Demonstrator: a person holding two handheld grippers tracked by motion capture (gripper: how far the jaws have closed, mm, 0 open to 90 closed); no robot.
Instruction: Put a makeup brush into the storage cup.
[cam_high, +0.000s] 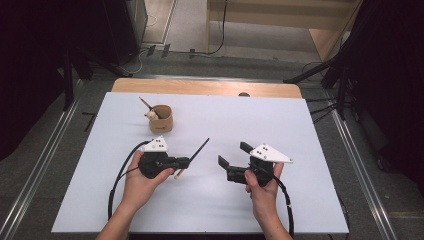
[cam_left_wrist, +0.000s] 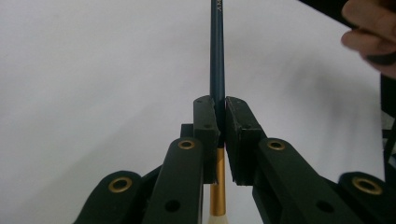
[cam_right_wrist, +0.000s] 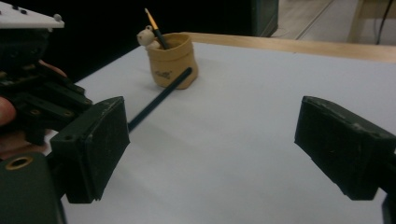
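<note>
reaching in from the near edge, both forearms lie over the white tabletop (cam_high: 300, 130), wrists level and each hand wrapped around its tool. right gripper (cam_high: 231, 159) points left toward the other hand, its jaws spread wide with nothing between them. left gripper (cam_high: 186, 162) points right, jaws pinching a dark brush (cam_high: 199, 150) just above the sheet, tip slanting toward a tan cup (cam_high: 162, 119) farther back.

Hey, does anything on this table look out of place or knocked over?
Nothing stands out. The tan pot stands upright with one brush inside, and the left hand-held gripper holds the dark brush cleanly above the white table.
</note>
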